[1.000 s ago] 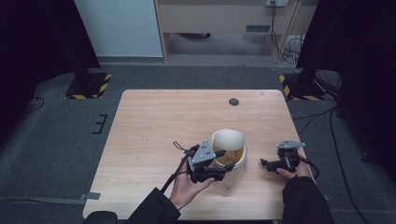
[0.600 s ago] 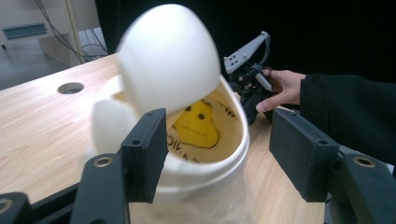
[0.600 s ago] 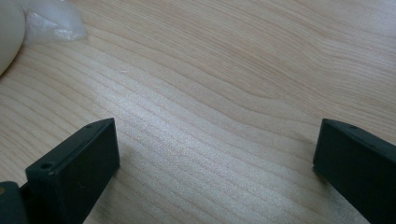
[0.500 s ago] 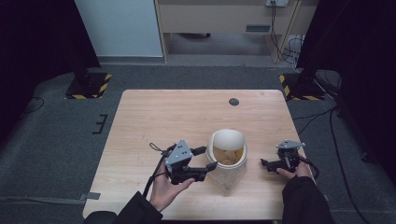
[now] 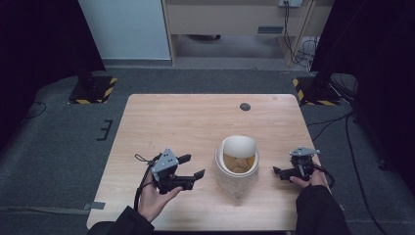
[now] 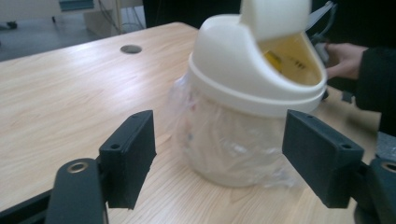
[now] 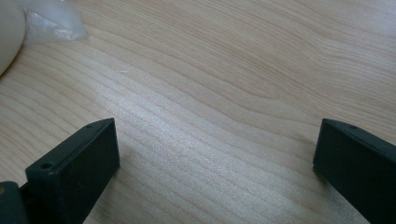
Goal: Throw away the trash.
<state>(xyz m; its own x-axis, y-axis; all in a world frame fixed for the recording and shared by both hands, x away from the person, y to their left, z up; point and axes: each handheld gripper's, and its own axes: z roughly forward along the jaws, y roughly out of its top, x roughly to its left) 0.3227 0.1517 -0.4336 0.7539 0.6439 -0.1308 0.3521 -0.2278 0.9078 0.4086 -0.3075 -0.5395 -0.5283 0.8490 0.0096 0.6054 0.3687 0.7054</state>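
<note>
A light wooden table [image 5: 176,122] carries a cream swing-lid bin [image 5: 237,166].

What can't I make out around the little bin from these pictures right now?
- Contents of the bin: high view too small; in the left gripper view the swing lid covers much of the opening, blurred yellow inside.
- Bin's far side: hidden by its own body.
- Bin in the right gripper view: cut off by the top-left edge.
- Dark round spot on the table: too small.
</note>
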